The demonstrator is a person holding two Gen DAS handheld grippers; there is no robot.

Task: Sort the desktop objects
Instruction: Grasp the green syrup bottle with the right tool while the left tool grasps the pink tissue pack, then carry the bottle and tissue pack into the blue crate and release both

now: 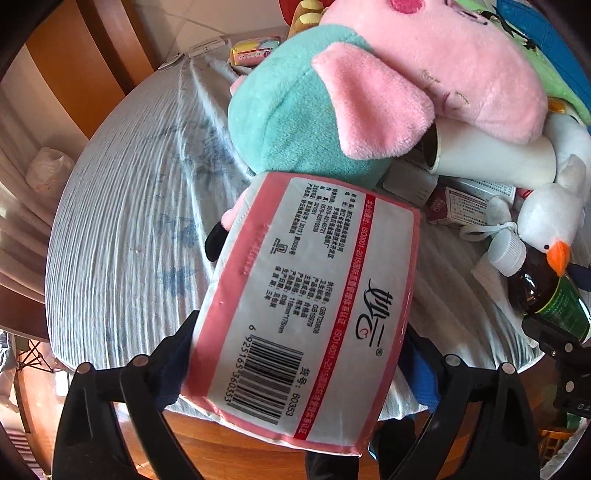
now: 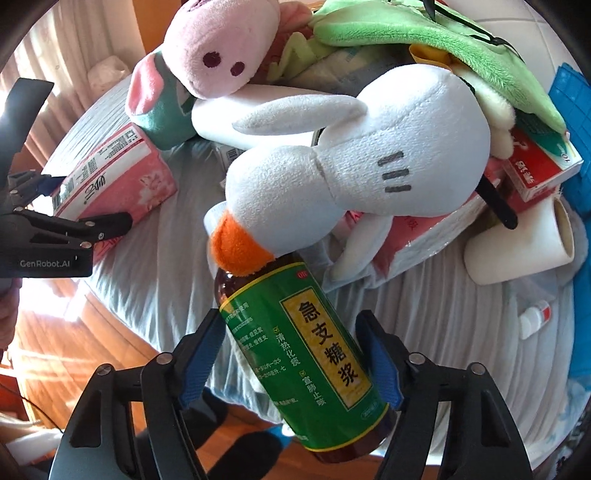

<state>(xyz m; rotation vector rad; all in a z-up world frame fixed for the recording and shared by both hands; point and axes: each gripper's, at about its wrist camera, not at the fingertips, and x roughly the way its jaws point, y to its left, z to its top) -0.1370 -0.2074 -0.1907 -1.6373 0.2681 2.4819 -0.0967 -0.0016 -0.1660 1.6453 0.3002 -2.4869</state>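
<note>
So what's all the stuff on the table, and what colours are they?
Tissue pack: one, pink and white plastic wrap with a barcode, table edge, between the left fingers.
Syrup bottle: one, brown with green and yellow label and white cap, lying on the cloth between the right fingers.
Plush pig: one, pink with teal body, behind the tissue pack.
Plush goose: one, white with orange beak, beak on the bottle's neck.
Green plush: one, at the back of the pile.
Paper roll: one, white, right of the goose.
Red and white box: one, under the green plush.
Tablecloth: one, pale grey-blue, wrinkled.
Left gripper: black, blue pads.
Right gripper: black, blue pads.
</note>
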